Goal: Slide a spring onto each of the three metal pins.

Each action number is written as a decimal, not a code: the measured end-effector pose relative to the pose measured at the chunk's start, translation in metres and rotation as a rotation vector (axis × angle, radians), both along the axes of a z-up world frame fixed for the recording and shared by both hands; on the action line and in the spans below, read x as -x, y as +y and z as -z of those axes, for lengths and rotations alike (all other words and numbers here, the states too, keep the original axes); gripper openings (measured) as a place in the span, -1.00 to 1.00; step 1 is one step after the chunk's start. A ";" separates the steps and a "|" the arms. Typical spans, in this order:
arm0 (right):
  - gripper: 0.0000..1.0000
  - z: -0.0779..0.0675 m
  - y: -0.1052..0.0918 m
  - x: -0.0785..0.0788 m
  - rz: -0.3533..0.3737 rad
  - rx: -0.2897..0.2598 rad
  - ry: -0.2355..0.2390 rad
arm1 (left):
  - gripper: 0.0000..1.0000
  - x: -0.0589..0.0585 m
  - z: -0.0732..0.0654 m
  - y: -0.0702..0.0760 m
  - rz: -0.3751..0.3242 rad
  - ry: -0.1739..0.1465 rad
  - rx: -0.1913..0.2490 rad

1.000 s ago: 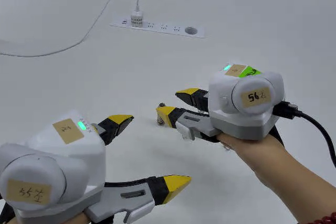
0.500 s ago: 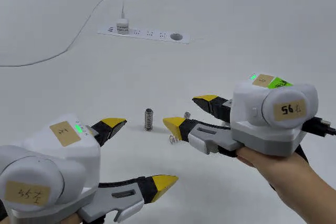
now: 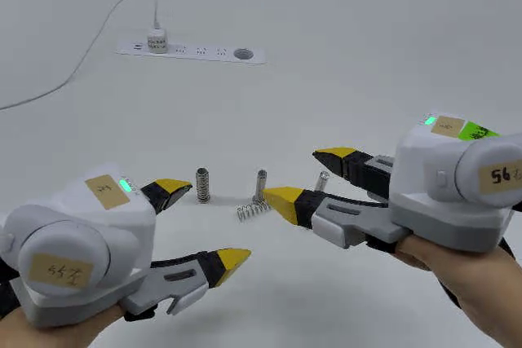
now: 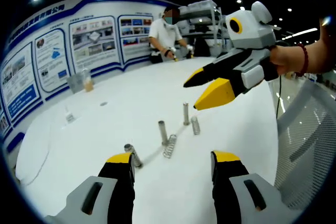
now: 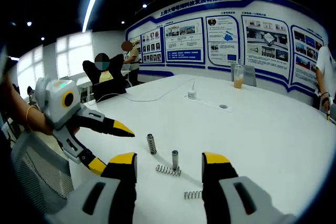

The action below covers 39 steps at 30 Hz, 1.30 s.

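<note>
Right gripper [image 3: 308, 175]: jaws spread, nothing between them. It hangs low over the worktop [image 3: 391, 63], yellow tips pointing at the row of pins.

Left gripper [image 3: 204, 223]: jaws likewise spread and empty. It is held nearer the person, tips aimed at the same row from the other side.

Task items, working outward from the right gripper's tips:
- Third pin [image 3: 323, 178]: upright, bare, seen in the gap between the right gripper's jaws. In the left gripper view the tips sit above it, not touching.
- Second spring [image 5: 193, 194]: lying loose on the worktop, just beside that pin and close under the right gripper.
- Middle pin [image 3: 261, 185]: upright, bare.
- Loose spring [image 3: 253, 211]: lying on its side at the foot of the middle pin, touching it or nearly so.
- Sprung pin [image 3: 203, 185]: upright with a coil around it, just off the left gripper's upper tip.

All of these sit in the open middle of the worktop, well in from the far edge. A power strip [image 3: 192, 50] lies between them and that edge.

Assessment: one pin of three is fitted and two remain, with a spring ready beside each. The step in hand appears to be picking up a spring for the second fitting. The next move calls for closing on one loose spring across its coils with a light grip. The spring must then be turned upright, its bore lined up over a bare pin, and let down. The left gripper could steady that pin.
</note>
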State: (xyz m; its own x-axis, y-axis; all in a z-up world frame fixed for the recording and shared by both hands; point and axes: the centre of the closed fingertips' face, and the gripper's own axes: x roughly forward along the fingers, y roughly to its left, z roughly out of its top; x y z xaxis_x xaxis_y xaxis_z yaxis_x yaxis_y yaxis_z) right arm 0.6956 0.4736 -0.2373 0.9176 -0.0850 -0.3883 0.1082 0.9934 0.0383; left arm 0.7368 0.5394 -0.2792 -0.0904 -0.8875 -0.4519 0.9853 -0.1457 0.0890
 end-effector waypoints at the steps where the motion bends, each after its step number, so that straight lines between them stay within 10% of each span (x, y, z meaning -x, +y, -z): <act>1: 0.02 0.001 0.000 0.003 -0.003 0.000 0.002 | 0.17 0.000 0.001 -0.002 0.005 -0.004 -0.001; 16: 0.16 0.016 0.003 0.030 -0.029 -0.019 0.015 | -0.24 -0.007 0.021 -0.026 0.066 -0.060 -0.054; 39: 0.14 0.033 0.002 0.046 -0.001 -0.053 0.041 | -0.61 -0.003 0.060 -0.051 0.100 -0.032 -0.147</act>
State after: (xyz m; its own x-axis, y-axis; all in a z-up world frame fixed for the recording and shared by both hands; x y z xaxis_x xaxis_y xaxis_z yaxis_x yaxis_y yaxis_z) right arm 0.6500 0.4761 -0.2700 0.9011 -0.0623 -0.4291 0.1096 0.9902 0.0863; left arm 0.7399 0.4882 -0.3397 -0.1581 -0.7987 -0.5806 0.9623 -0.2564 0.0906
